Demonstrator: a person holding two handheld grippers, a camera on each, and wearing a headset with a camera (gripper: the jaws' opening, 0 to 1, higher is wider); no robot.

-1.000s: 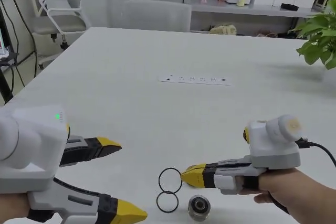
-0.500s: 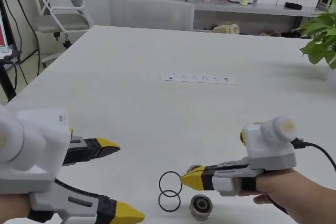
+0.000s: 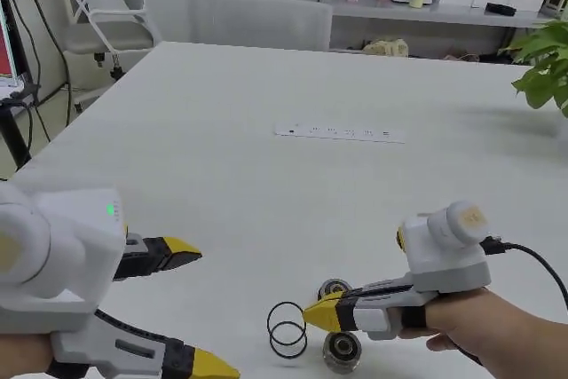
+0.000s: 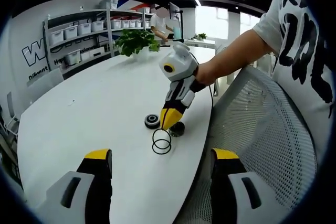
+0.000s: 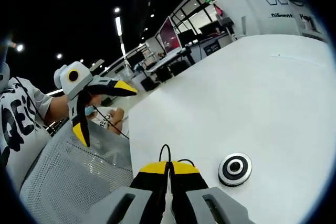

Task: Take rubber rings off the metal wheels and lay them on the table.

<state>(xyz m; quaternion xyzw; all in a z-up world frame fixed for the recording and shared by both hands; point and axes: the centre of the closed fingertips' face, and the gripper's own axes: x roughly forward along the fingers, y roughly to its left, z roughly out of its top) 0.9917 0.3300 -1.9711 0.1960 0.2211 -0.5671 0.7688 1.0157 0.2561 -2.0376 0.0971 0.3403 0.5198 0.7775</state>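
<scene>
1. Head view: my right fingers point(image 3: 324, 311) have dropped lower, baring a second wheel point(image 3: 335, 289) behind them. The other wheel point(image 3: 341, 350) sits nearer me. Two rings point(image 3: 287, 333) lie overlapped on the table point(image 3: 266, 193), so I judge both are already off.
2. Left gripper view: my left fingers point(image 4: 97, 163) gape wide, holding nothing. I count two rings and two wheels.
3. Right gripper view: my right fingers are clenched, tips at the rings. I cannot tell whether they pinch one. One wheel lies beside them.

Left gripper point(image 3: 209, 310) spread wide, right gripper point(image 3: 311, 312) pinched (tips together)
</scene>
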